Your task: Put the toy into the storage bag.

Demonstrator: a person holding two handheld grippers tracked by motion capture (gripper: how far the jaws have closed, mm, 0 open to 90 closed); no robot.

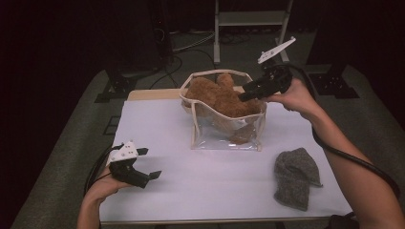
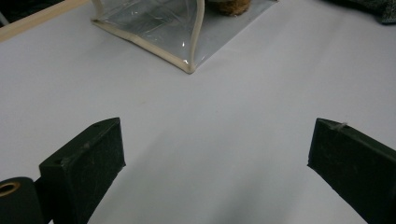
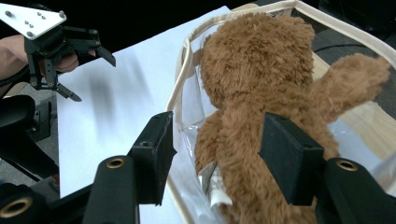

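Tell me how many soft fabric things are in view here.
2: a brown plush bear sits in the clear bag at mid-table, and a grey knit piece lies on the table's near right. More might hide under the bear.

I see open room across the table's [image 1: 157, 124] left half and front edge, while the clear bag [image 1: 228, 136] blocks the back middle and a grey cloth [image 1: 296, 176] the front right corner.
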